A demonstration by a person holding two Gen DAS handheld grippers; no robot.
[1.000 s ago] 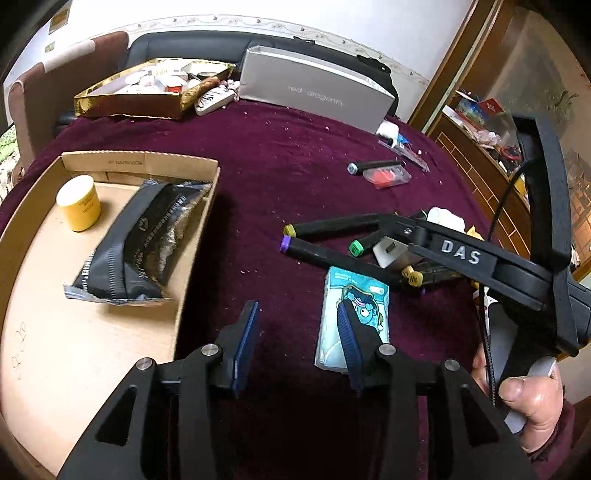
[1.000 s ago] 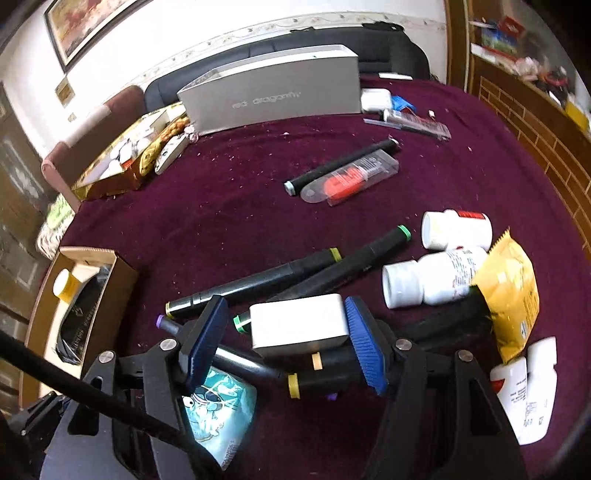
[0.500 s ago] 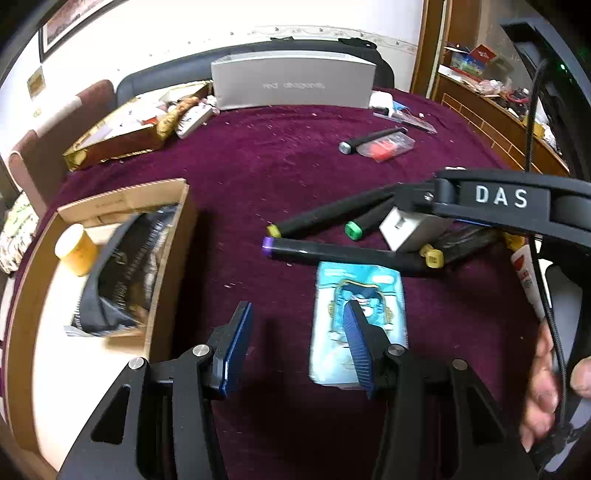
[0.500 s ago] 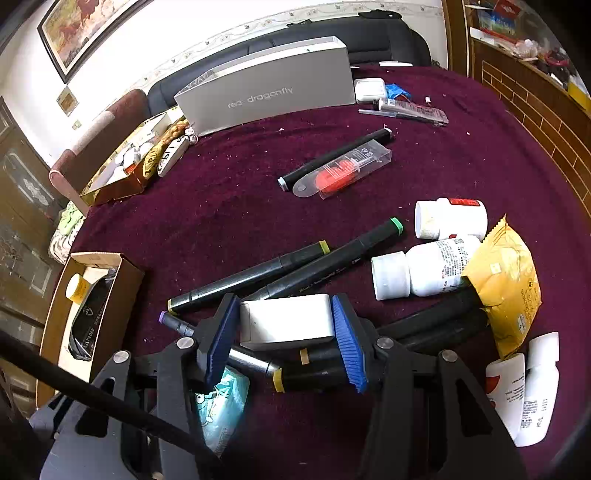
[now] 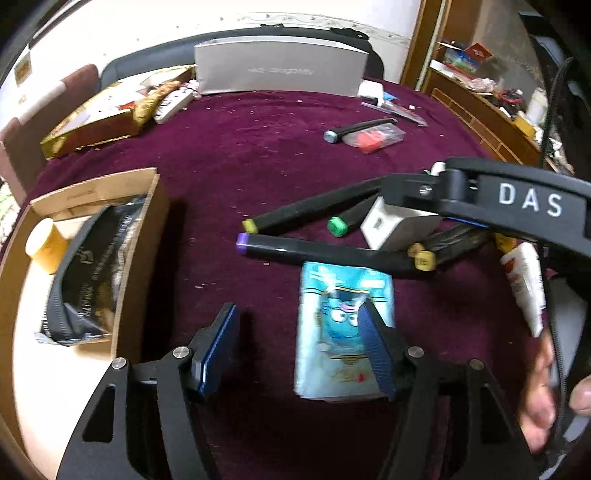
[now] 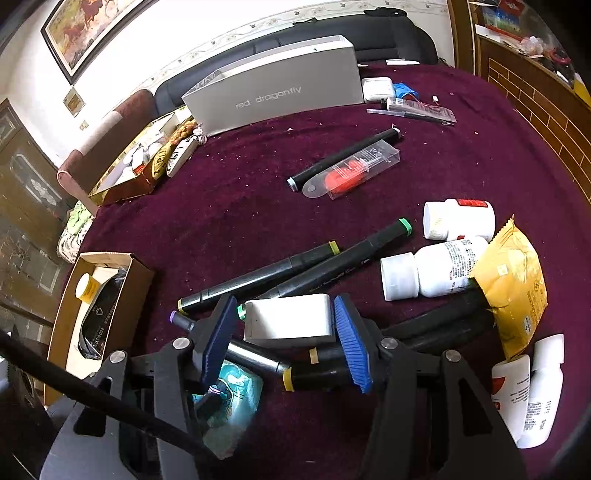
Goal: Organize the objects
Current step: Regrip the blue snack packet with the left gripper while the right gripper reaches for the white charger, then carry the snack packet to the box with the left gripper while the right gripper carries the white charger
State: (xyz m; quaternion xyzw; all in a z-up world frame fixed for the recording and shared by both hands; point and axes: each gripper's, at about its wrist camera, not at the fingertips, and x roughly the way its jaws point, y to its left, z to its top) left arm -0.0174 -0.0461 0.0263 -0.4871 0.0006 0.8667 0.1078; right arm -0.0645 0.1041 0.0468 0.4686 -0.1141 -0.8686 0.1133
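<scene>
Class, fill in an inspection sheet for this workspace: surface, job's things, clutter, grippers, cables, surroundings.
Surface: maroon cloth, speckled with crumbs.
Job's things: cardboard tray holds yellow pot and black pouch; tissue pack and markers lie loose.
Clutter: white bottles, yellow sachet, grey box.
Grippers: left gripper opening beside the tissue pack; right gripper opening around white block.
Cables: black cable.
Surroundings: sofa, framed picture.
</scene>
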